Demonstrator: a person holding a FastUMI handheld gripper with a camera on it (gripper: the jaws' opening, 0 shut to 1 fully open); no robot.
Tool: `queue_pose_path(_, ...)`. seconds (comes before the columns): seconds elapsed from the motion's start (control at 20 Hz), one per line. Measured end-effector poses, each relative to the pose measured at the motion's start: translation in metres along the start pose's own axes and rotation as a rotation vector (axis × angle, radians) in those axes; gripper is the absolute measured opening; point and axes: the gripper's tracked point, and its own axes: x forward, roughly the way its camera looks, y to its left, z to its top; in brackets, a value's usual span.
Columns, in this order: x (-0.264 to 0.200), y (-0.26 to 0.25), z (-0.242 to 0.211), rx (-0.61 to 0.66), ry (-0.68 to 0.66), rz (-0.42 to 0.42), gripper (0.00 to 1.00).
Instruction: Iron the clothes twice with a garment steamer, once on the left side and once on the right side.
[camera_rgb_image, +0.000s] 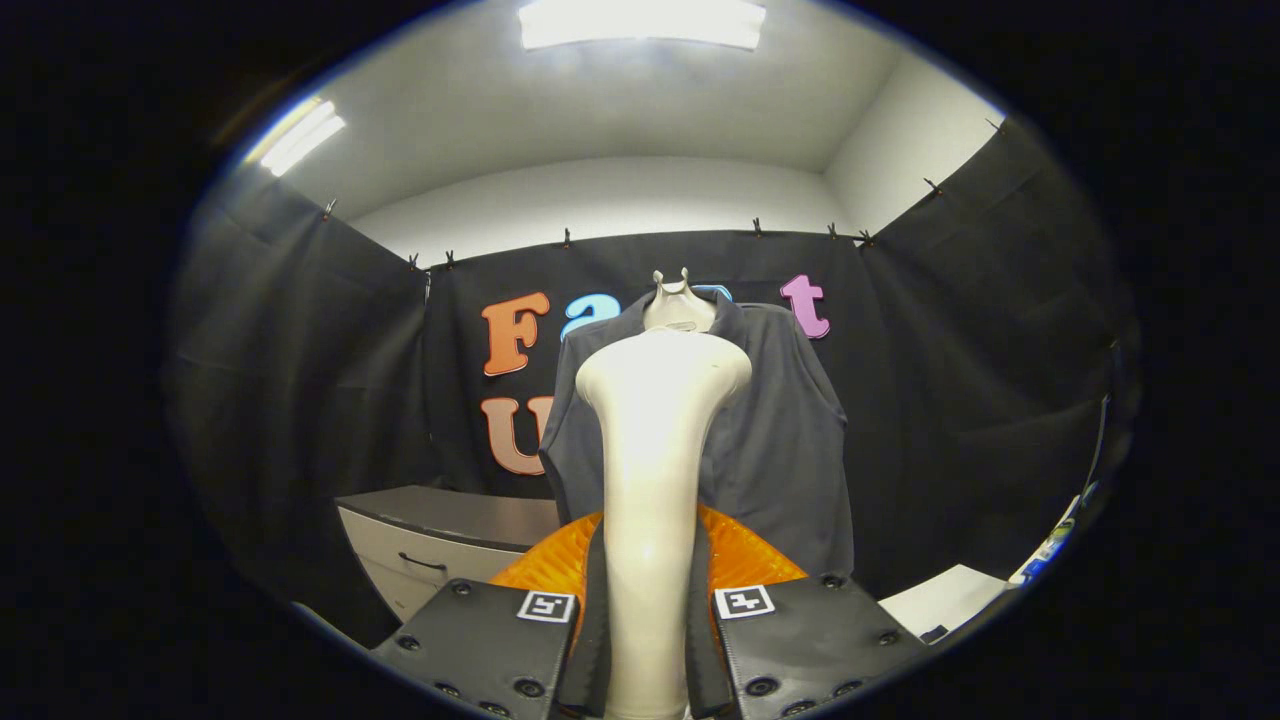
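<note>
My gripper (648, 600) is shut on the white garment steamer (655, 450), both fingers pressing on its handle. The steamer stands upright between the fingers, its wide head raised just ahead of me. Beyond it a dark grey shirt (780, 440) hangs on a white hanger (678, 300) against the booth's back wall. The steamer head sits in front of the shirt's left chest and hides part of it. I cannot tell whether the head touches the cloth.
A grey cabinet with a drawer (440, 545) stands low at the left of the shirt. A white surface (950, 600) with a blue and white object (1050, 545) lies at the right. Black cloth walls close in on both sides.
</note>
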Motion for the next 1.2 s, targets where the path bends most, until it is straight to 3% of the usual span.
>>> queue_pose_path(1.2, -0.0062, 0.0003, -0.0029, -0.005, 0.007, -0.021, 0.37)
